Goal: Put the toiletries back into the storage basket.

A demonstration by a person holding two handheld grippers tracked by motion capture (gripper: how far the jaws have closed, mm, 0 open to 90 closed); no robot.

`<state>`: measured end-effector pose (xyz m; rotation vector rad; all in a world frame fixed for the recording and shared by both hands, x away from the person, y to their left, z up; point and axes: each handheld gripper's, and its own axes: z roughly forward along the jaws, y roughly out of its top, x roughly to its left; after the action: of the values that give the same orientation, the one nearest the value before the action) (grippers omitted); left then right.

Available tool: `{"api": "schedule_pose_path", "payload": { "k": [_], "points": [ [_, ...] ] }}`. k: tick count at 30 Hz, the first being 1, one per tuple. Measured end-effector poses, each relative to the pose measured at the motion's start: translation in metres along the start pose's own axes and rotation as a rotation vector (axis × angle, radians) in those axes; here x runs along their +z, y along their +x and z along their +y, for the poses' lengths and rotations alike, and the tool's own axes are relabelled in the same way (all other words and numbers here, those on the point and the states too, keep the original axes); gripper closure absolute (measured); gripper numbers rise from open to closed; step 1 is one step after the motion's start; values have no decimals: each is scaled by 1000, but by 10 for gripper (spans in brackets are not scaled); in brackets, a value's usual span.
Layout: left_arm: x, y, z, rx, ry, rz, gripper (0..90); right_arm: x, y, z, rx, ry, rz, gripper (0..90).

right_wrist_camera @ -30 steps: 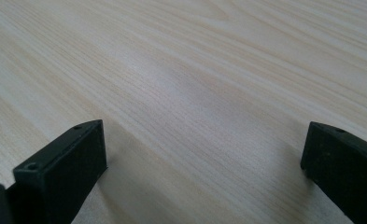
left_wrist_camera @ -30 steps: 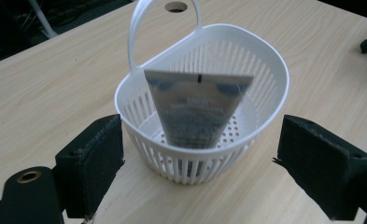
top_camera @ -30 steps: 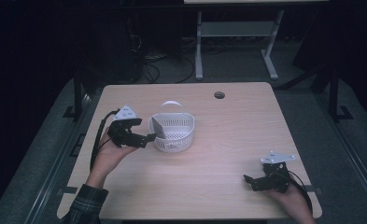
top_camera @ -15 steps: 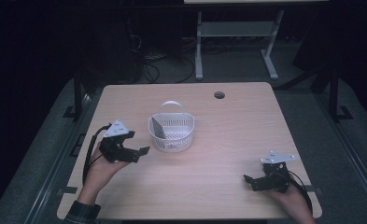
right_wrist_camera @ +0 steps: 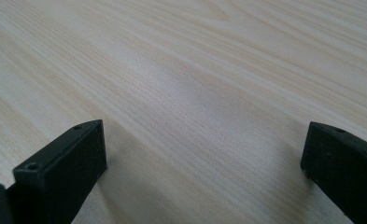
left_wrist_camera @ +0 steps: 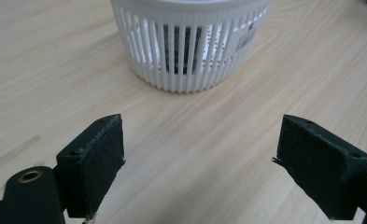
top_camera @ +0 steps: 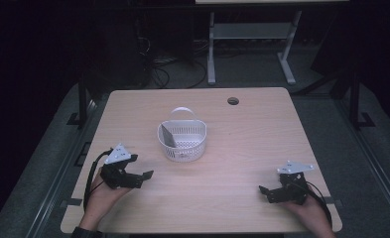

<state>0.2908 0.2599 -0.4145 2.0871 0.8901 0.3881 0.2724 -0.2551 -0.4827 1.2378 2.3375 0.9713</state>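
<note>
White slatted basket (top_camera: 182, 141) sits upright on the desk (top_camera: 242, 134), about mid-width and a bit nearer the left edge, handle up, with a dark flat thing inside. Left gripper (top_camera: 144, 174) hovers near the front-left corner, jaws wide with nothing between them — aimed at the basket, apart from it. Right gripper (top_camera: 263, 190) sits by the front-right corner, jaws also wide, nothing held.

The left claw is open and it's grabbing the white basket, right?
Not quite. The left claw is open, but it isn't grabbing the white basket: the left gripper view shows bare table between them, with nothing between the jaws.
</note>
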Motion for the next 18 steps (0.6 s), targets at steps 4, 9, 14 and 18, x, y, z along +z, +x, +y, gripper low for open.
{"api": "schedule_pose_path", "payload": {
  "k": [4,9,14,18],
  "points": [
    [2,0,-11,-9,18,4,141,0,0,0,-1,0,0,0],
    [5,-1,-27,-27,49,6,141,0,0,0,-1,0,0,0],
    [9,-2,-42,-33,93,12,140,0,0,0,0,0,0,0],
    [11,-2,-51,-23,127,32,139,0,0,0,0,0,0,0]
  ]
}}
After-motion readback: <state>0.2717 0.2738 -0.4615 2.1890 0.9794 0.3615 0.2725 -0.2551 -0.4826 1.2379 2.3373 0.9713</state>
